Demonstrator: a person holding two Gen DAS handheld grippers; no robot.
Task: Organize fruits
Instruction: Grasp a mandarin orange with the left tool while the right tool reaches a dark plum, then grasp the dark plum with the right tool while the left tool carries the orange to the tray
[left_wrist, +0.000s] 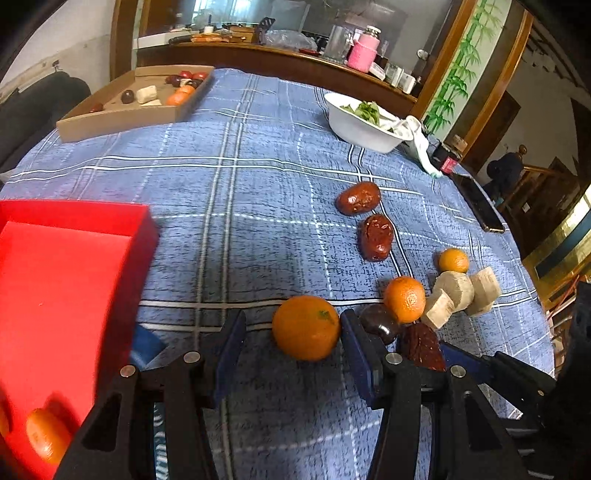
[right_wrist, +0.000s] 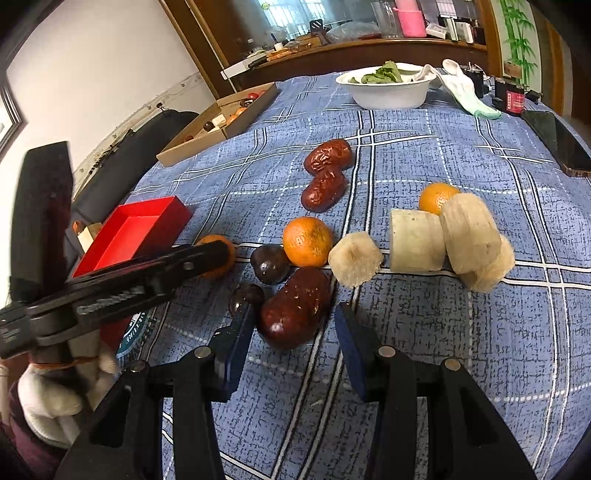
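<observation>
My left gripper (left_wrist: 293, 339) is open, its jaws on either side of an orange (left_wrist: 306, 328) on the blue checked cloth. A red tray (left_wrist: 66, 295) at the left holds another orange (left_wrist: 46, 435). My right gripper (right_wrist: 291, 339) is open around a large red date (right_wrist: 295, 308). Near it lie a dark plum (right_wrist: 269, 264), an orange (right_wrist: 307, 242), another orange (right_wrist: 437, 197), two dates (right_wrist: 327, 173) and pale banana chunks (right_wrist: 443, 240). The left gripper's arm (right_wrist: 122, 284) crosses the right wrist view and hides part of its orange (right_wrist: 218, 258).
A cardboard box (left_wrist: 122, 114) with fruits sits at the far left. A white bowl (left_wrist: 364, 127) of greens, a cloth (right_wrist: 465, 92), a red jar (right_wrist: 511, 99) and a phone (left_wrist: 480, 206) stand along the far and right edges.
</observation>
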